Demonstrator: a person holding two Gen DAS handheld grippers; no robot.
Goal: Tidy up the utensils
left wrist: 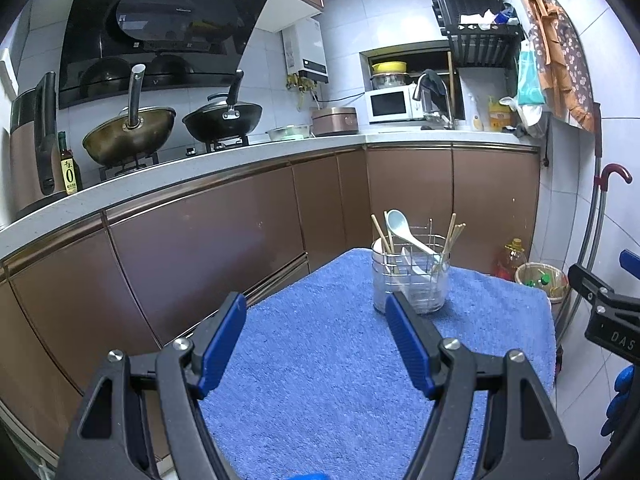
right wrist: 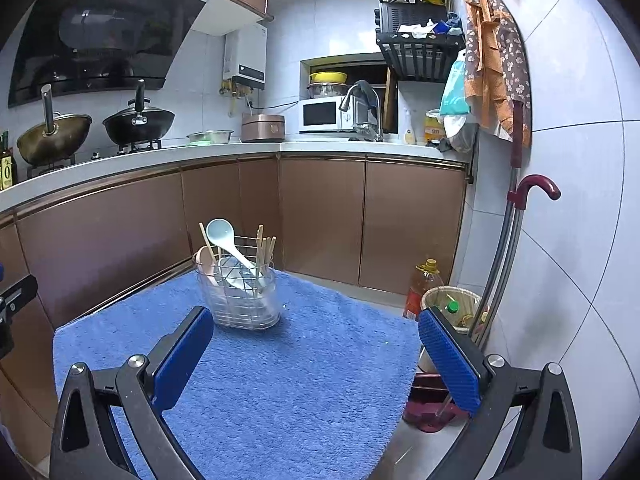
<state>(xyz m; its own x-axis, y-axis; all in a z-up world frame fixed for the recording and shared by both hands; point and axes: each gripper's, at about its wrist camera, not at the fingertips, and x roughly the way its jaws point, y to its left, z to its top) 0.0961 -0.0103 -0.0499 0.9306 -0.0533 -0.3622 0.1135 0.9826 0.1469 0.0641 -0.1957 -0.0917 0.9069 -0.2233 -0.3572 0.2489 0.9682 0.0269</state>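
Blue fluffy towel (left wrist: 320, 360) is spread over the table, and one see-through plastic holder with a wire rack inside (left wrist: 412, 280) stands on it, near the far edge. All the utensils that can be seen are kept in that holder.

One pale blue plastic spoon with a long handle (left wrist: 404, 230) is leaned inside it. One pale pink spoon (right wrist: 207, 259) is tucked at the side. About six thin wooden chopsticks (right wrist: 265, 246) are stood up in it, though an exact count is hard because they overlap. Something white is also seen low in the holder, but it cannot be told what it is.

Two grippers are held above the towel. The left gripper (left wrist: 316, 316) is spread wide with nothing in it. The right gripper (right wrist: 316, 336) is spread wide too, and nothing is held.

The holder looks light and tall, so it could be tipped over if it is bumped. The blue spoon sticks out high and could be knocked out.
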